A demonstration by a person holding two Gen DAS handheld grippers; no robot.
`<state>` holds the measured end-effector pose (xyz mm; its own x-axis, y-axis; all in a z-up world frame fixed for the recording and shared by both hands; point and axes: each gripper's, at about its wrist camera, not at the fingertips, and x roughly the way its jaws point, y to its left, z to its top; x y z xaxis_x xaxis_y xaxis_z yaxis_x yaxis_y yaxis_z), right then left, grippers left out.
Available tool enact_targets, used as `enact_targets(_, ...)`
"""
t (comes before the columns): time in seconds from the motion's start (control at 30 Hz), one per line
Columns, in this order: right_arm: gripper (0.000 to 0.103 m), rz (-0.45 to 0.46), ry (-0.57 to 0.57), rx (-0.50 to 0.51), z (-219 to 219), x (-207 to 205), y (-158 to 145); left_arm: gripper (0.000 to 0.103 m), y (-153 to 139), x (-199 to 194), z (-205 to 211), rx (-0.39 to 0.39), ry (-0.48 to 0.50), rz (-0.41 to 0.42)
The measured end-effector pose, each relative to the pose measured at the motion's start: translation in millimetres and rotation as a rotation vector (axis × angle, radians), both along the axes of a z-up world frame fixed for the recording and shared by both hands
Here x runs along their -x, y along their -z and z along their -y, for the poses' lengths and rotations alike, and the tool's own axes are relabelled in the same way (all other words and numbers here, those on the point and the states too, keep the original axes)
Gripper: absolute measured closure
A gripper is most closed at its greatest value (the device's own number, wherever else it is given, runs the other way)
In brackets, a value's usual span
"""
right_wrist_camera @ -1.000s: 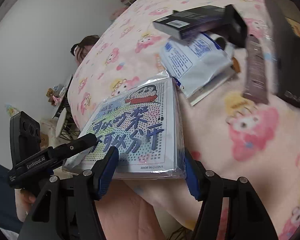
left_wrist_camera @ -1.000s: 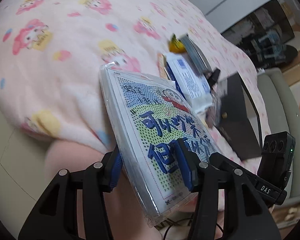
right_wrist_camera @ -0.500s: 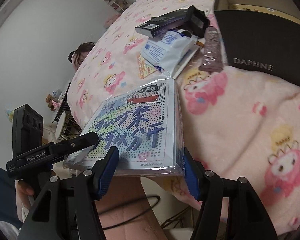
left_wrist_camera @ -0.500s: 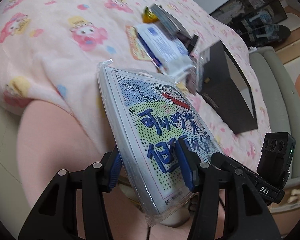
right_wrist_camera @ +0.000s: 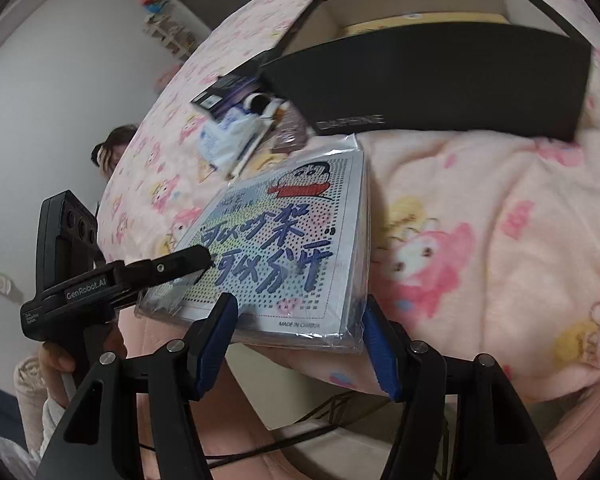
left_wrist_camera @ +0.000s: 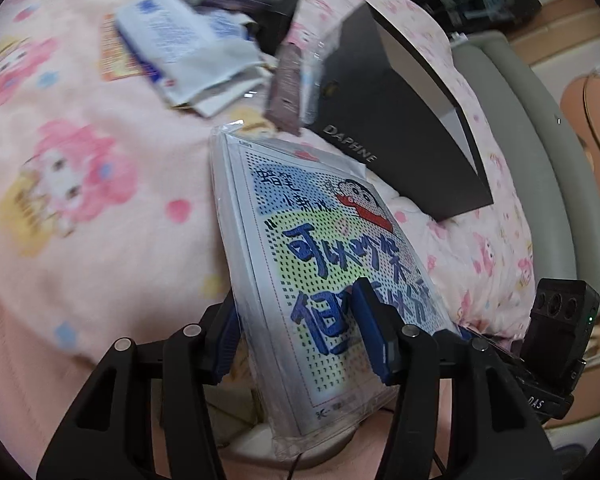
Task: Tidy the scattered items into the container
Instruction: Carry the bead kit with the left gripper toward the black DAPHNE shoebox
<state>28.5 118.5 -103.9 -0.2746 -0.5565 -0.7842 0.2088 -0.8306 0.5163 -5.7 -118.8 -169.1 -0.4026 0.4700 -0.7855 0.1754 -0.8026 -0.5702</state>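
A pink cartoon-print bed (left_wrist_camera: pixel 80 208) carries the open black box (right_wrist_camera: pixel 440 76), and above its edge a flat, plastic-wrapped cartoon packet (left_wrist_camera: pixel 332 272), long axis toward the box, is pinched by both the left hand-held gripper (left_wrist_camera: pixel 300 340) and right hand-held gripper (right_wrist_camera: pixel 296 340).

Left gripper (left_wrist_camera: pixel 300 332): black frame, blue pads, silver screws.
Right gripper (right_wrist_camera: pixel 296 340): the same; "GenRobot.AI" on the other's side.

Packet (left_wrist_camera: pixel 324 272) before box (left_wrist_camera: pixel 400 120), on blanket (left_wrist_camera: pixel 80 200).
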Motion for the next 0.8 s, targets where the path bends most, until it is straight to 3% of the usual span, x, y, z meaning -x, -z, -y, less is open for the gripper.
enact_targets(0.3, 0.045, 0.063, 0.047, -0.069, -9.3, 17.1, 32.7, 0.048, 23.8, 26.2, -15.2, 0.074, 0.035, 0.051)
enact_targets(0.47, 0.045, -0.014, 0.025, -0.133, -1.3, 24.7, 28.8, 0.047, 34.3, 26.1, -12.0, 0.091, 0.018, 0.08)
enact_targets(0.53, 0.045, -0.006, 0.02, -0.129, -1.4, 31.5, 35.5, 0.046, 37.1, 25.9, -13.5, 0.102, 0.016, 0.083)
enact_targets(0.7, 0.045, 0.032, 0.027, -0.109, -5.6, 37.7, 51.3, 0.049, 25.4, 19.4, -12.2, 0.214, 0.015, 0.077)
enact_targets(0.8, 0.045, 0.025, 0.028, -0.087, -9.8, 37.9, 47.8, 0.048, 17.2, 10.2, -2.5, 0.192, -0.004, 0.067)
